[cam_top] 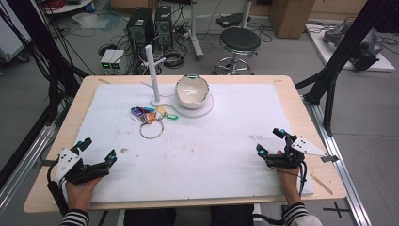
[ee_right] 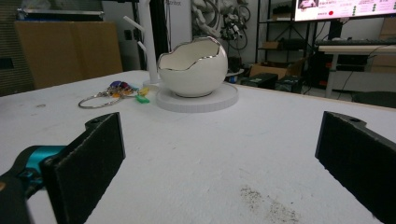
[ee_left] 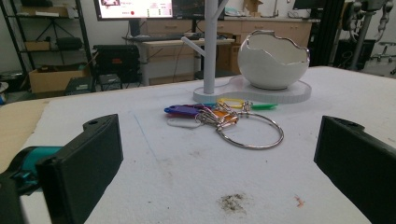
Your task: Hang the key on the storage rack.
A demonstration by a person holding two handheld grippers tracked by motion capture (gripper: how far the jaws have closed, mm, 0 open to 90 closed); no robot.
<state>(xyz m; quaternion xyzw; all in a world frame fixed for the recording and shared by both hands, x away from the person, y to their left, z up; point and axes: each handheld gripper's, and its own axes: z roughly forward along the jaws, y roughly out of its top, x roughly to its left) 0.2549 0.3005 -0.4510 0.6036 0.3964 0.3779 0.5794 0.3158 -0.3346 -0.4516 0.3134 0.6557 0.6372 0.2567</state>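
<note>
Left tool (cam_top: 98,150) rests at the near left corner of the tabletop (cam_top: 301,106), jaws spread wide and empty; the right tool (cam_top: 269,141) sits at the near right, equally spread with nothing between its jaws. Both lie on a white mat (cam_top: 226,136). Well ahead, a key ring (cam_top: 151,128) with coloured tags (cam_top: 148,114) lies flat just beside a white stand (cam_top: 154,75). An egg-shaped white bowl (cam_top: 191,90) sits on the stand's round base. Dark smudges (ee_left: 233,201) mark the mat near the left tool. Bare mat lies between each tool and these things.
</note>
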